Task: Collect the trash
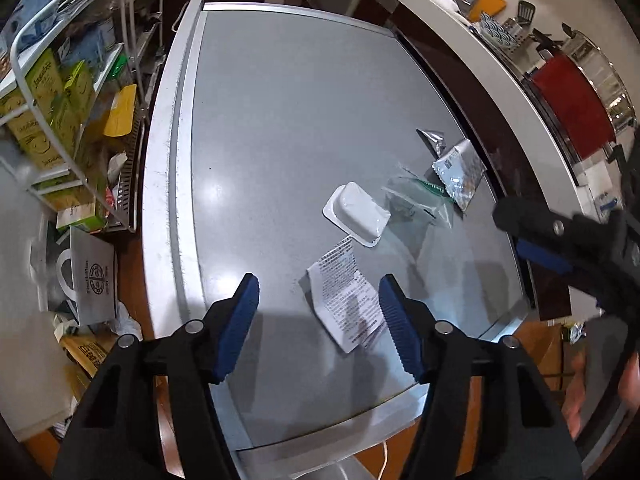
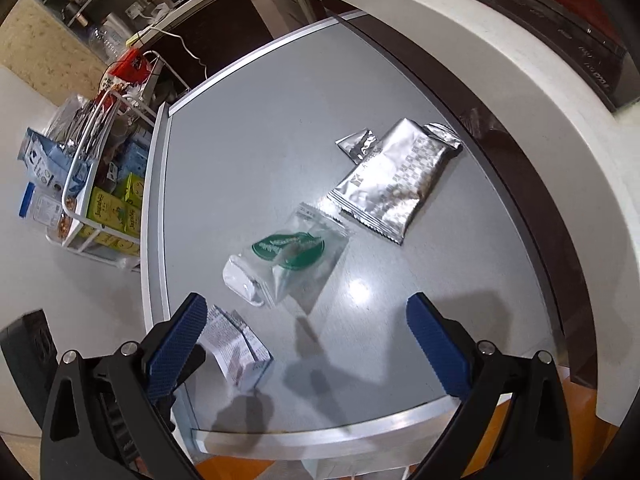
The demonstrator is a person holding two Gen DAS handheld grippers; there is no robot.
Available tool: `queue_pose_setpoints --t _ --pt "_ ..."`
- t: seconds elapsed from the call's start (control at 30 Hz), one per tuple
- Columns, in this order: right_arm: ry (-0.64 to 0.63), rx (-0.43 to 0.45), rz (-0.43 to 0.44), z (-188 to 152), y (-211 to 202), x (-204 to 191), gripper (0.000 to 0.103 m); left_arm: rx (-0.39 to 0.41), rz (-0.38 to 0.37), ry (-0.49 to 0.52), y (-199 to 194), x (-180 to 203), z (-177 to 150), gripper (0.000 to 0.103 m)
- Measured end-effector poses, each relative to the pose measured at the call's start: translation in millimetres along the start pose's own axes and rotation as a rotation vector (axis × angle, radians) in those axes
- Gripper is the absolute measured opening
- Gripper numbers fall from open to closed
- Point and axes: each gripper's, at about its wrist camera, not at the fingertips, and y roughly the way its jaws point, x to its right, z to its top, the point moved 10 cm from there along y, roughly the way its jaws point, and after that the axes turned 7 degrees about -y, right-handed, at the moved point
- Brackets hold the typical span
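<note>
My left claw [image 1: 318, 320] and right claw [image 2: 308, 344] hung open and empty over the table [image 1: 280, 112], where a light, limp, slippery leaflet [image 1: 346, 300] lay flat at my left claw's one o'clock, best pinched by its raised edge.
</note>
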Motion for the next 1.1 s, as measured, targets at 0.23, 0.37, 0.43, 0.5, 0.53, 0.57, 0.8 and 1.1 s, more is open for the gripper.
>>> queue_pose_setpoints --t 0.23,0.37,0.43,0.5,0.53,0.57,0.8,1.1 --pt "-0.007 0.010 0.003 -8 -10 10 0.098 0.000 0.035 -0.136 21 6 1 0.063" --pt "-0.036 0.018 -0.007 -10 -17 13 0.098 0.039 0.099 -0.131 30 4 2 0.060" --pt "-0.046 0.017 -0.005 -12 -20 16 0.098 0.057 0.119 -0.091 32 8 4 0.045" --pt "-0.058 0.016 -0.009 -14 -21 19 0.098 0.055 0.102 -0.042 36 16 6 0.035" --pt "-0.067 0.014 -0.011 -15 -22 21 0.098 0.051 0.057 -0.013 37 24 4 0.035" --pt "-0.077 0.013 -0.009 -16 -23 22 0.098 0.048 0.050 0.008 37 26 3 0.035" --pt "-0.156 0.032 -0.053 -20 -28 31 0.098 -0.029 -0.134 -0.010 26 32 -18 0.035" --pt "-0.322 0.007 -0.024 -36 -16 7 0.098 -0.036 -0.261 -0.189 2 -2 -5 0.090"
